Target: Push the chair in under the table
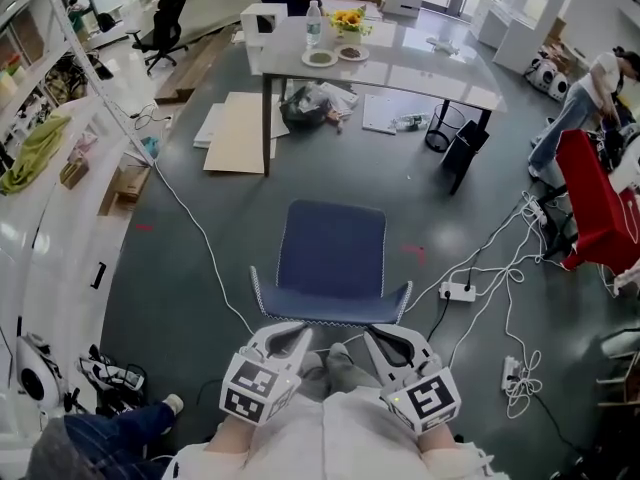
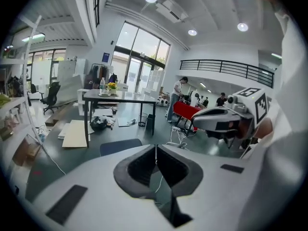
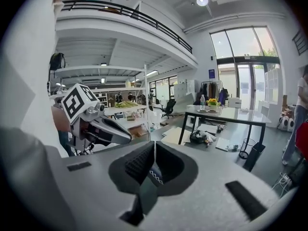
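1. Grey floor (image 1: pixel 400 208) spreads through the open room, crossed by white cables (image 1: pixel 197 226).
2. One white surface (image 1: pixel 420 68) stands at the far side on dark legs.
3. One blue chair (image 1: pixel 332 253) stands on the floor, well apart from the surface and not under it. Its seat faces the surface and its backrest is nearest the person.
4. Two tools hang side by side just behind the backrest's top edge: the left tool (image 1: pixel 290 336) and the right tool (image 1: pixel 385 338). Each has its jaws pressed together with nothing between them. Whether either touches the backrest I cannot tell.
5. On the surface stand two plates (image 1: pixel 320 58), one bottle (image 1: pixel 313 23) and one bunch of yellow flowers (image 1: pixel 347 18).
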